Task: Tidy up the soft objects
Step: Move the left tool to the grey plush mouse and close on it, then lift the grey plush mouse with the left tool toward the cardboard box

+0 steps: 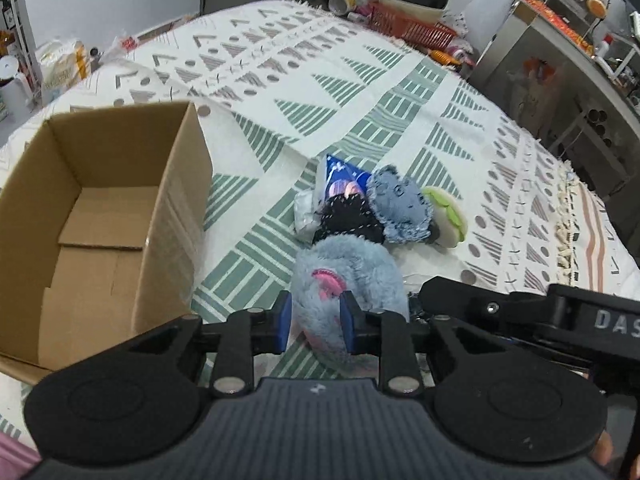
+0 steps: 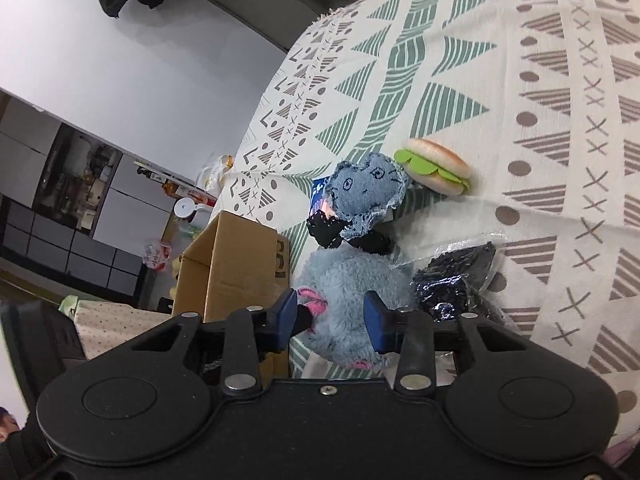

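Observation:
A fluffy light-blue plush toy with pink patches lies on the patterned blanket. My left gripper is shut on its near end. My right gripper comes in from the right, and its blue pads press the plush from both sides. Just beyond lie a denim rag doll with black clothes, a blue packet and a toy burger. An open, empty cardboard box stands to the left of the plush.
A black item in a clear plastic bag lies right of the plush. A red basket and clutter sit at the blanket's far edge. Metal shelving runs along the right side. A fringe marks the blanket's right edge.

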The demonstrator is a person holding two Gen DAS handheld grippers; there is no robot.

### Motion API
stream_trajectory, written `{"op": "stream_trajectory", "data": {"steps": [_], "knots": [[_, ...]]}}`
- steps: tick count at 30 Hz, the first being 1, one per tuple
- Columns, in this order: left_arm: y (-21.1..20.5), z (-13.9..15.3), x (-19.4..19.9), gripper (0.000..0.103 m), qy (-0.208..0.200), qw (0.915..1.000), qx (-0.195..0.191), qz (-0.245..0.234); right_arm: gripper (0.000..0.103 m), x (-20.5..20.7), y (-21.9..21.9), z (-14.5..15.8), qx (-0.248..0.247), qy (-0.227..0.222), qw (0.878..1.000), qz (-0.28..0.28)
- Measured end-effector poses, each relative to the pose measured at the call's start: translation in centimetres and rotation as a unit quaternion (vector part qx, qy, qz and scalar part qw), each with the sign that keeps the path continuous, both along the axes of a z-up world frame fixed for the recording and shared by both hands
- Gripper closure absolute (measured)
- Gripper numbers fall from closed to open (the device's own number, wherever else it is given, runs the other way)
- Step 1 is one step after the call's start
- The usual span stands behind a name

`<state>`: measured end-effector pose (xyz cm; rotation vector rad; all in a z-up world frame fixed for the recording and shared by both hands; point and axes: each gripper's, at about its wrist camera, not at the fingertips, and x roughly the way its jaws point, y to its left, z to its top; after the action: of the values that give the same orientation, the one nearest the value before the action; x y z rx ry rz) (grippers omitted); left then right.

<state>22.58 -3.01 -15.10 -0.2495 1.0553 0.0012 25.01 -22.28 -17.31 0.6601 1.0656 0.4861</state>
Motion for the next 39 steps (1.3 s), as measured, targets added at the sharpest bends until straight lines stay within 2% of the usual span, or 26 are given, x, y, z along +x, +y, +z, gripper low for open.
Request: {"op": "stream_trajectory", "data": {"steps": [7, 11, 14, 18, 23, 25, 26, 27, 29, 31, 39], "knots": [[-0.3, -1.7, 0.8, 0.072, 0.011, 0.9999, -0.007, 0.001, 0.065, 0.2, -0.7, -0.7, 0.011, 0.018, 1.0, -0.015], [0.0, -2.2, 1.0, 0.073, 0.006, 0.9992, -0.035, 0.015, 0.065, 0.4, -0.8, -1.2, 0.002, 0.029, 0.999, -0.023], [0.3, -2.2, 0.9, 0.079, 0.001, 0.998, -0.061, 0.017, 0.065, 0.4, -0.8, -1.4, -0.004, 0.032, 0.999, -0.027], [0.0, -1.9, 0.5, 0.09, -0.005, 0.9978, -0.063, 0.017, 0.065, 0.6, -0.6, -1.7, -0.004, 0.038, 0.999, -0.03], [0.0, -1.1, 0.0, 0.092, -0.01, 0.9974, -0.07, 0.014, 0.065, 0.8, 0.6, -1.8, -0.026, 0.037, 0.999, -0.019], [0.1, -0.9, -0.2, 0.092, -0.012, 0.9973, -0.071, 0.014, 0.07, 0.8, 0.8, -2.1, -0.037, 0.041, 0.998, -0.025], [0.1, -0.8, -0.3, 0.093, -0.013, 0.9972, -0.072, 0.013, 0.077, 0.7, 0.9, -2.2, -0.041, 0.043, 0.998, -0.024], [0.1, -0.6, -0.4, 0.093, -0.014, 0.9973, -0.071, 0.013, 0.082, 0.6, 1.0, -2.2, -0.045, 0.041, 0.998, -0.021], [-0.1, -0.2, -0.7, 0.093, -0.017, 0.9977, -0.064, 0.013, 0.085, 0.2, 1.4, -1.5, -0.059, 0.02, 0.998, -0.007], [0.0, 0.4, -0.9, 0.093, -0.026, 0.9978, -0.06, 0.012, 0.085, -0.3, 1.7, -0.5, -0.063, -0.001, 0.998, -0.006], [0.1, 3.4, -1.7, 0.093, -0.055, 0.9978, -0.037, 0.002, 0.086, -1.6, 2.3, 1.7, -0.053, -0.041, 0.998, -0.014]]}}
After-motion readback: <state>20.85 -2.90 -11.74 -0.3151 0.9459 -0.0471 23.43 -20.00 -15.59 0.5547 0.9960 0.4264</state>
